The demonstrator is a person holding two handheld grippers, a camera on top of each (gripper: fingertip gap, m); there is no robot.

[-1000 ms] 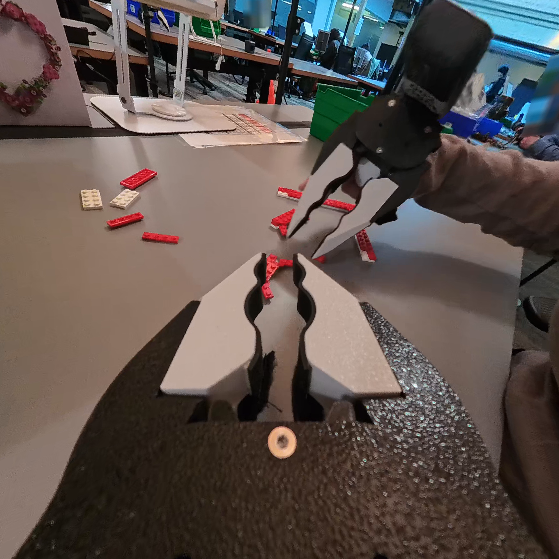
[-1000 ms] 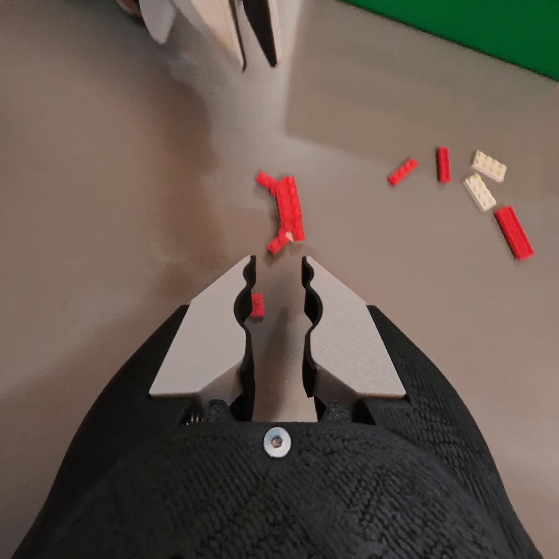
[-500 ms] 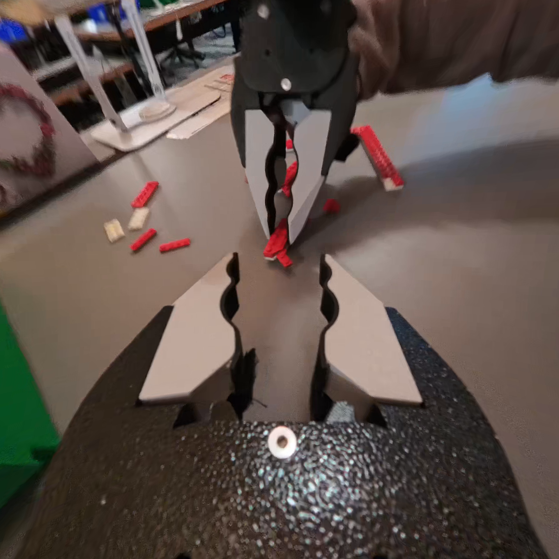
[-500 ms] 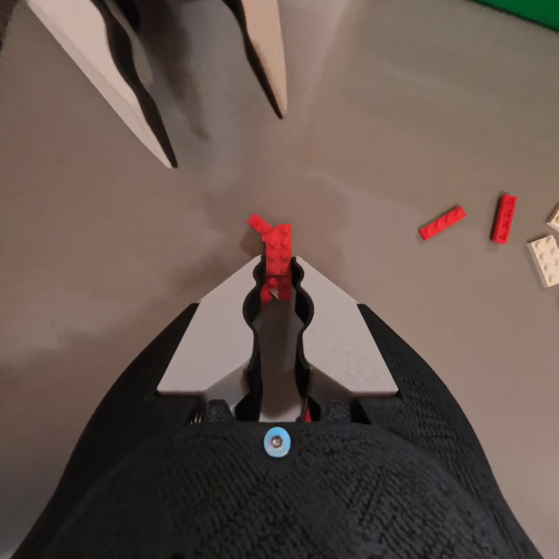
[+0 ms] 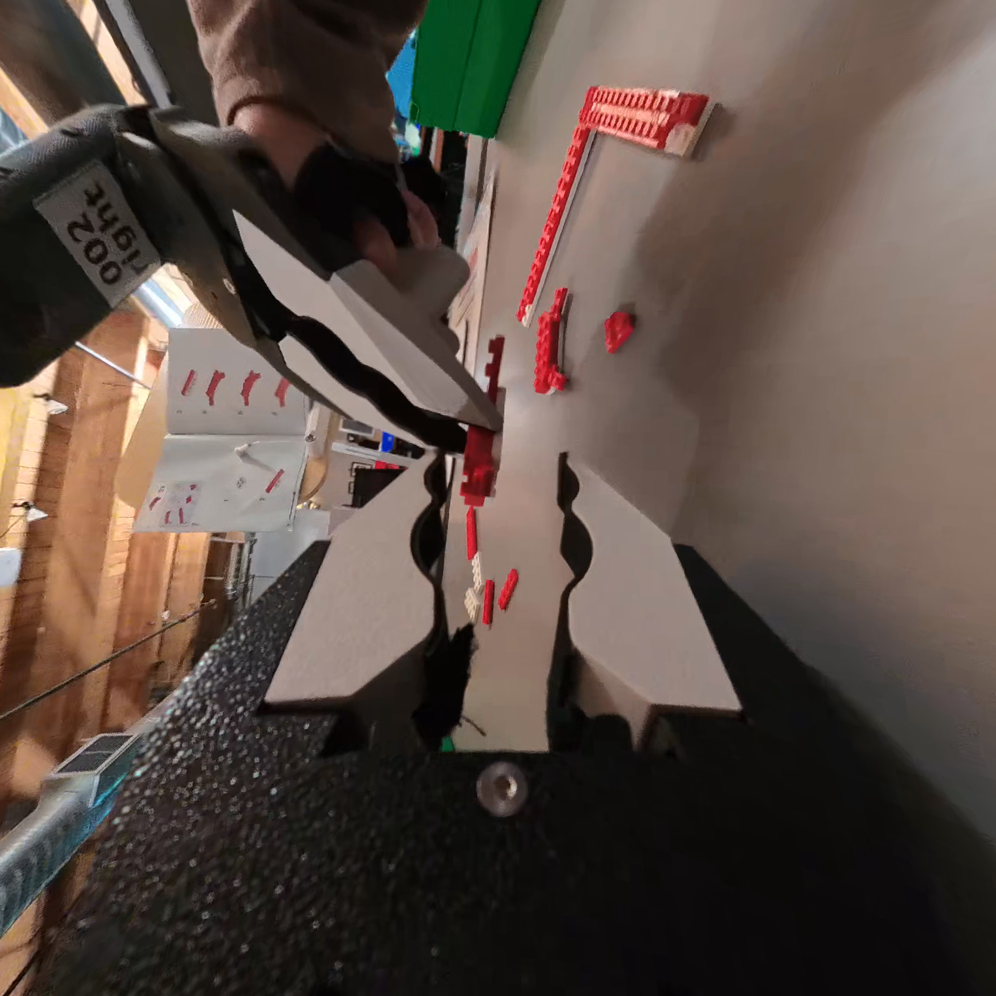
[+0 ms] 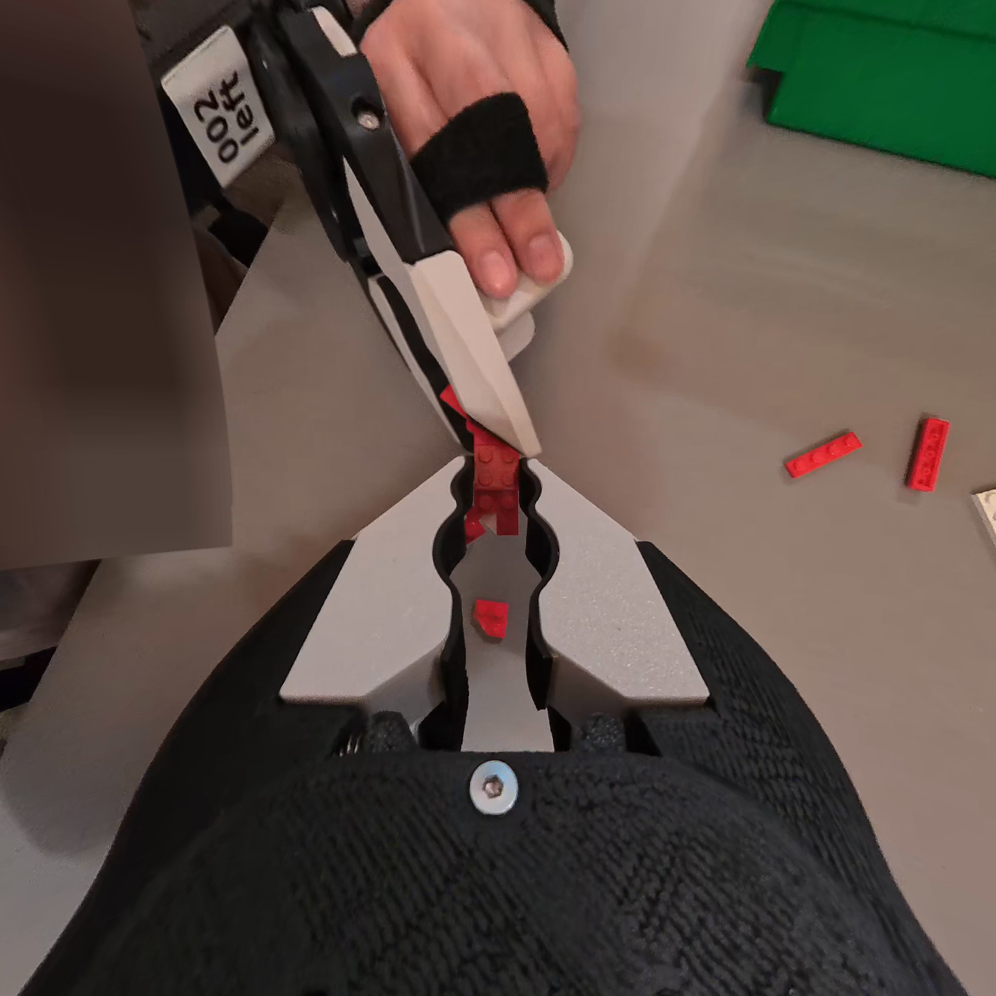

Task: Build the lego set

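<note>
Claws meet over one red lego assembly (image 6: 497,488) in the right wrist view: we see the left claw (image 6: 498,431) come down from the upper left, a hand (image 6: 479,102) strapped to it, its tips at the far end of the stack, though we cannot tell whether it grips; in its own view its fingers (image 5: 636,582) stand spread apart with nothing between them. Just right of that, the right claw (image 6: 496,463) is clenched on the assembly, both jaws pressed to its sides. Below, between the jaws, one small red piece (image 6: 491,618) lies loose on the grey table (image 6: 754,334). Farther right we count two thin red plates (image 6: 823,454), well apart from the claws, then one white plate (image 6: 986,512) cut by the edge, with a green bin (image 6: 889,81) in the upper corner. In the left wrist view one long red L-shaped frame (image 5: 636,121) rests on the table beyond.
</note>
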